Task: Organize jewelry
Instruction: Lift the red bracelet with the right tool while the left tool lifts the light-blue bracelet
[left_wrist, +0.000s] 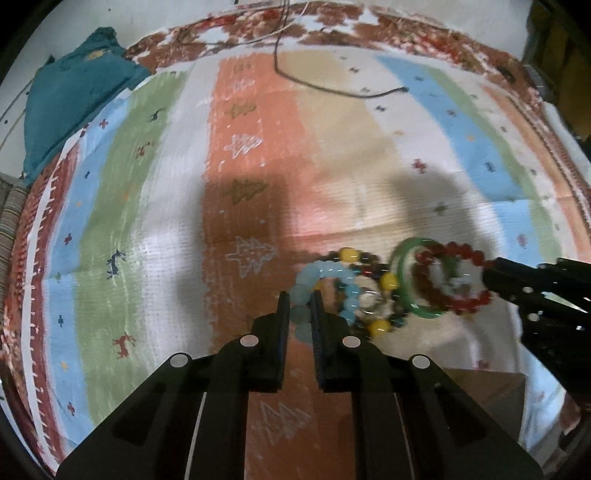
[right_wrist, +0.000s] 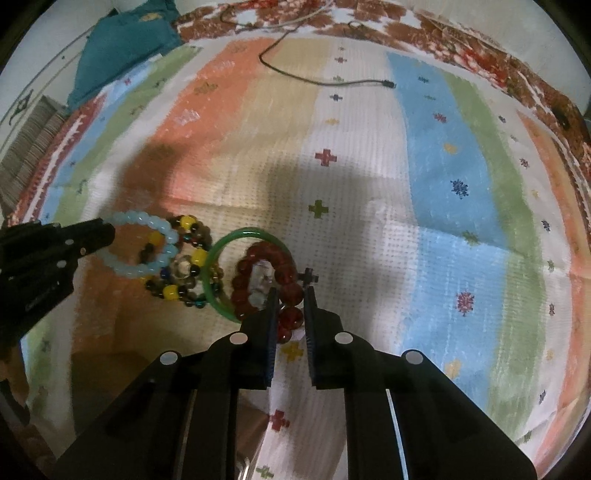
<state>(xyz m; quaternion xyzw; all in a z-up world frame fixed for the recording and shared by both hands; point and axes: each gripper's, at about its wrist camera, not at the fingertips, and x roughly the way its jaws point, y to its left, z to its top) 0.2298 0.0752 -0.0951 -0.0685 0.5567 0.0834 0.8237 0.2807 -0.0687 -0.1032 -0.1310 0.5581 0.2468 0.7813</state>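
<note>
The left tool (left_wrist: 300, 301) is pinching the pale blue bead bracelet (left_wrist: 325, 275), its two fingers closed on a bead at the near left of the loop. The right tool (right_wrist: 290, 295) is pinching the dark red bead bracelet (right_wrist: 264, 275) at that loop's near right edge, with a red bead squeezed between its fingers.

Both bracelets belong to a small heap of jewelry lying on a striped cloth (left_wrist: 155, 177) patterned with little trees, deer and crosses. Between the two held pieces sits a bracelet of dark beads with yellow ones (right_wrist: 184, 258), partly overlapped by the blue loop, and just right of it a smooth green bangle (right_wrist: 221, 254), which the red bracelet overlaps. A small clear, glassy piece (right_wrist: 183, 267) lies among the dark beads; I cannot tell what it is.

Far across the cloth a thin black cable (right_wrist: 314, 79) trails in from the far edge and ends in a small plug. A teal cloth (left_wrist: 74, 88) is bunched at the far left corner. The shadows of both tools fall across the middle stripes.
</note>
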